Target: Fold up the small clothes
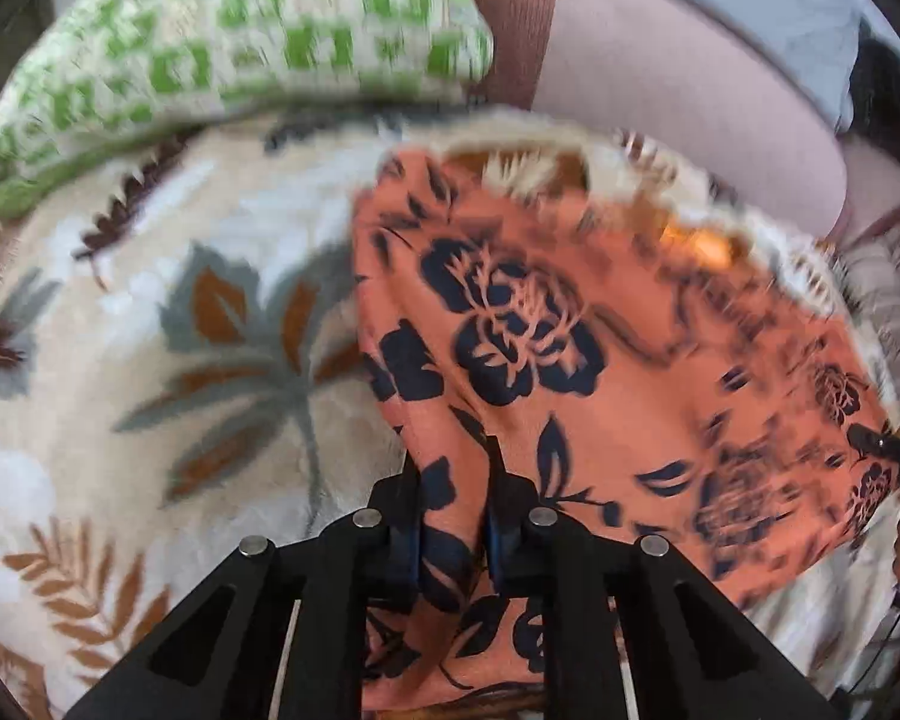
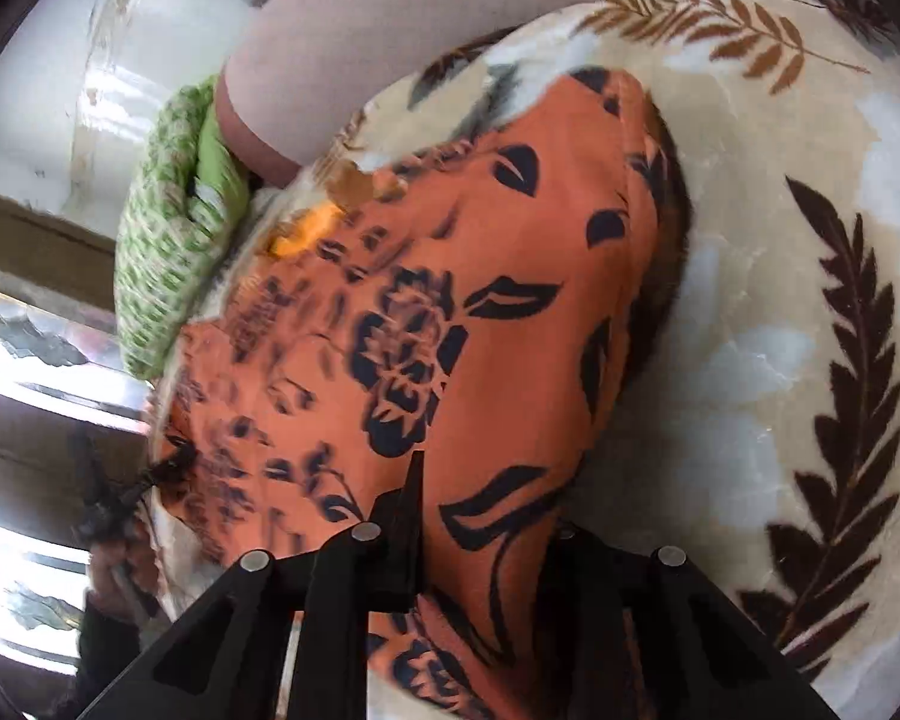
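The orange cloth garment printed with dark navy flowers lay spread across the cream plush blanket with brown and grey leaves, a green-and-white checked woven cushion beyond its far edge; the left gripper had its fingers closed on a bunched fold of the near edge. The right gripper seemed clamped on the same cloth, its right finger hidden under fabric; judging by this, folding was barely begun, with the main folds still left.
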`<control>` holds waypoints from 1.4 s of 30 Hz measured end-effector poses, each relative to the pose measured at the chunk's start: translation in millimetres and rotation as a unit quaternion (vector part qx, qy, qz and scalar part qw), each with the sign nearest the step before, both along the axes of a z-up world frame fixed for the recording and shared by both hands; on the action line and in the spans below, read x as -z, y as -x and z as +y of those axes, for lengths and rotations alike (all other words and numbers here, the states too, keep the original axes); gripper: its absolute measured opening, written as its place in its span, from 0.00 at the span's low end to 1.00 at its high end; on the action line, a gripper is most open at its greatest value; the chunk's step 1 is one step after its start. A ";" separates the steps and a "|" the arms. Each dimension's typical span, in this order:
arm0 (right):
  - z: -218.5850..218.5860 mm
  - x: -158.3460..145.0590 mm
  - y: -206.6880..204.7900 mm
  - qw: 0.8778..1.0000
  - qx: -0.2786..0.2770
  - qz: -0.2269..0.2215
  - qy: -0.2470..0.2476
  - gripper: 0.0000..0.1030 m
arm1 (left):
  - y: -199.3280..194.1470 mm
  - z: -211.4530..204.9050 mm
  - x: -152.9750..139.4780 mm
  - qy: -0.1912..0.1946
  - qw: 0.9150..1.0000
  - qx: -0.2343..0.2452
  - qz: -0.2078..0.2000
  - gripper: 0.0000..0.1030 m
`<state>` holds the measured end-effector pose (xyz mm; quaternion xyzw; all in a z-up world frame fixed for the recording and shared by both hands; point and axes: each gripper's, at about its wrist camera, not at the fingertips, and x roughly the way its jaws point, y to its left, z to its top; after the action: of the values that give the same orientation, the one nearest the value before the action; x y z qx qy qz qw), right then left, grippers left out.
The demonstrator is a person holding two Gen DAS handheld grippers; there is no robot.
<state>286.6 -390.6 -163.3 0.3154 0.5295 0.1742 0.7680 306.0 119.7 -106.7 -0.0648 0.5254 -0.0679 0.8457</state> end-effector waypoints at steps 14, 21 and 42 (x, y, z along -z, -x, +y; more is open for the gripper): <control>8.3 -41.5 196.2 0.999 -0.050 0.005 -0.012 0.56 | 226.0 44.1 -12.4 0.023 0.999 -0.036 0.004 0.49; -14.8 -41.0 232.2 0.995 0.032 -0.031 0.085 0.81 | 249.0 39.5 -31.7 -0.053 0.994 -0.059 -0.076 0.50; -2.9 -43.7 141.5 0.997 0.043 -0.047 -0.053 0.82 | 227.5 -16.6 -1.9 -0.064 0.992 -0.020 -0.105 0.66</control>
<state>145.1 -393.6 -119.5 0.3697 0.4688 0.1837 0.7809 78.5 103.0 -104.8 -0.0134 0.4353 -0.0236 0.8999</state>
